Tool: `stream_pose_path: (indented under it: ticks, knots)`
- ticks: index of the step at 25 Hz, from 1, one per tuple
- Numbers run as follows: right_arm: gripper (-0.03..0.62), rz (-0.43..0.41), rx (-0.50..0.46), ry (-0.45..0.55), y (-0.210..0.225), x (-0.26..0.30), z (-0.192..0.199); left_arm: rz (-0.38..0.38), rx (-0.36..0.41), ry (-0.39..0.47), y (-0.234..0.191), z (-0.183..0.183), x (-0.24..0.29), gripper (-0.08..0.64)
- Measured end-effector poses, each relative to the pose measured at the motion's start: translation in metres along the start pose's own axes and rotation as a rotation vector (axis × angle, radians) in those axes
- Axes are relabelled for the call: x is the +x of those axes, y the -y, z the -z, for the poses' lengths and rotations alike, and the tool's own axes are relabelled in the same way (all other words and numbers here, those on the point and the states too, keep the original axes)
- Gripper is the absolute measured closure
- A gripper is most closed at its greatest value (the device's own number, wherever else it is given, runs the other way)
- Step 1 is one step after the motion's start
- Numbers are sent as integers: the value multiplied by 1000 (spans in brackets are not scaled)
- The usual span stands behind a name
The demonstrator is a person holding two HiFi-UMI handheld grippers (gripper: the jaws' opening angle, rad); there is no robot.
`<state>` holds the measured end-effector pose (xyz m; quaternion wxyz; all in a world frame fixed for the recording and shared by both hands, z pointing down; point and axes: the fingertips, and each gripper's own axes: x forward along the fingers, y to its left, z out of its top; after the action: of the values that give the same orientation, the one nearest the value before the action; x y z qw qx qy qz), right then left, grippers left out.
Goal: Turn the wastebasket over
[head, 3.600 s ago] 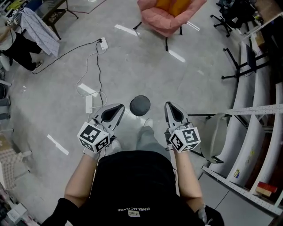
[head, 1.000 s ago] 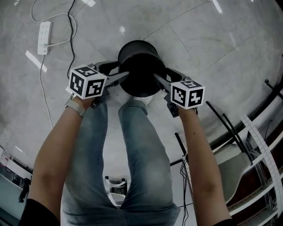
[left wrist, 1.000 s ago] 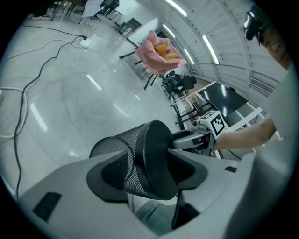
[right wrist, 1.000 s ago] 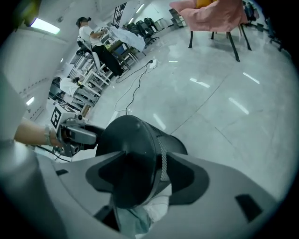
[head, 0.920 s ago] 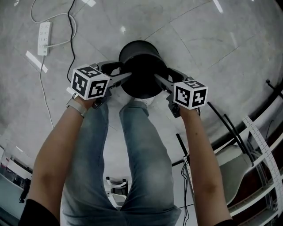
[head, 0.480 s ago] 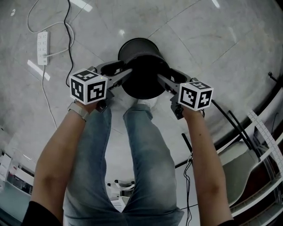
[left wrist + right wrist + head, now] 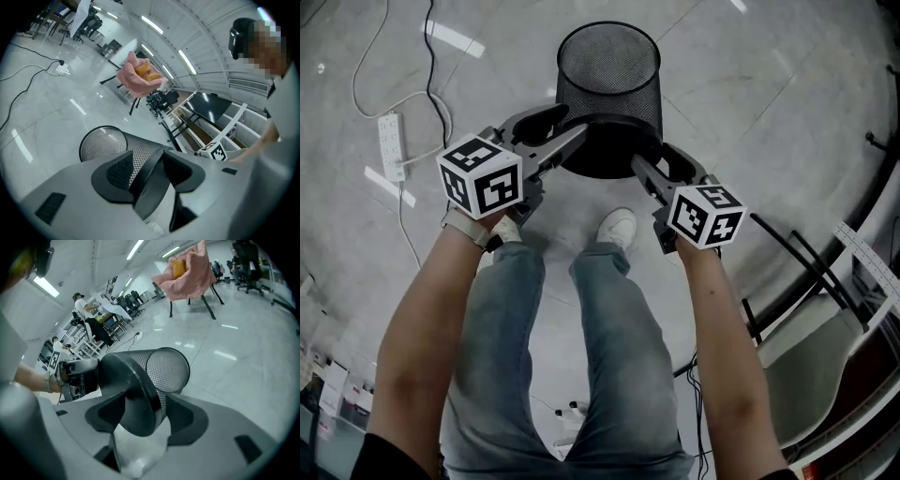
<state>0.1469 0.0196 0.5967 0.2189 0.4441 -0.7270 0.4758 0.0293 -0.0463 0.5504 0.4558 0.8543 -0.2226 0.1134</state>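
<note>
mesh wastebasket [image 7: 609,84] held tilted over the floor [image 7: 769,103], solid base near the person, open mouth toward the far side. left gripper [image 7: 569,129] and right gripper [image 7: 654,161] clamp the base edge from left and right; both pairs of jaws have just been closing on it.

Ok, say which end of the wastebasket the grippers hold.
The near end, with the solid dark band: the left gripper and right gripper, jaws just closed tighter, both pinch the wastebasket there. The far mesh end is free.
</note>
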Motion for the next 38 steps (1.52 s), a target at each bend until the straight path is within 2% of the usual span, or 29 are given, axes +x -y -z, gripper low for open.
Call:
stream_pose_path:
  ticks: [4,9,12,18,21,23,24,27,32,38]
  knots:
    - [316,11,8,-1,-2,-3,19,51,21,-40,7,12,-3,362]
    - [319,40,-35,-104,-10,-7,72,110,37,-199,21,66,-19,364]
    - [320,48,-66,-130,-10,-3,101,129,25,-232,20,95,-24,364]
    - [325,42,-103,-111,-4,25,142,132,6,-264,-2,141,-24,365]
    - [374,13,-162,-101,-8,45,157,197,65,-339,3,170,-13,376]
    - [382,5,-177,-92,-10,57,162,216,86,-355,6,183,-5,376]
    - [382,6,-171,-90,-9,62,163,214,78,-341,5,184,-2,402]
    - [383,15,-152,-94,-3,67,164,196,41,-300,3,183,1,405]
    - [380,11,-186,-150,6,53,162,137,20,-293,-2,178,-7,403]
    - [380,-4,-293,-141,7,17,91,1,-27,-215,8,145,-43,403]
